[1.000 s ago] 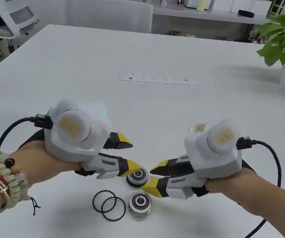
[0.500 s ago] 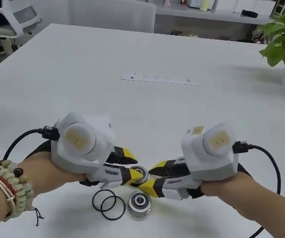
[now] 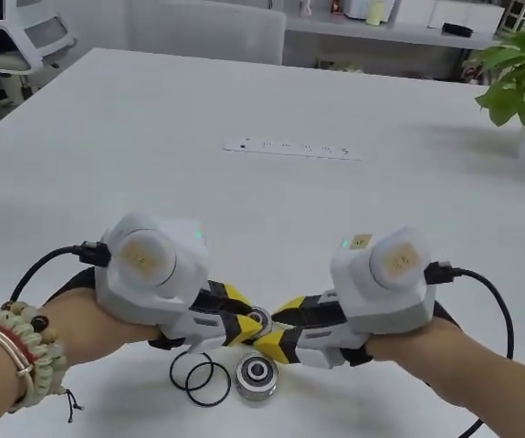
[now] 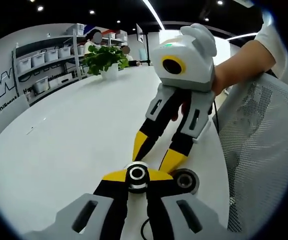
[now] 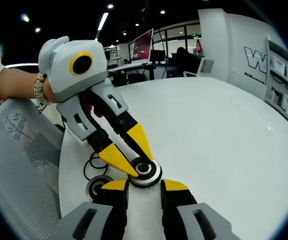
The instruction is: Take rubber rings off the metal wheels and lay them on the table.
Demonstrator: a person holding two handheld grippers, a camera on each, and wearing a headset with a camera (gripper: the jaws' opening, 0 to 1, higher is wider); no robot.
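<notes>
Two rubber rings (image 3: pixel 200 376) lay on the counter (image 3: pixel 244 201), lower centre of the head view, beside a loose second wheel (image 3: pixel 257 372). Left tongs (image 3: pixel 244 319) clamped a metal wheel (image 5: pixel 146 170) — its dark rim band probably a ring left to strip. Right tongs (image 5: pixel 145 185) stood parted at it.

Counts, head view: 2 metal wheels, upper wheel (image 3: pixel 259 319) and lower wheel (image 3: pixel 257 372), bottom centre. 2 rubber rings, left ring (image 3: pixel 185 367) and right ring (image 3: pixel 215 387), overlapping, lower left of centre. 2 grippers: left gripper (image 3: pixel 244 324), right gripper (image 3: pixel 277 330). 1 power strip (image 3: pixel 293 147) upper middle, 1 plant (image 3: pixel 518 78) upper right
</notes>
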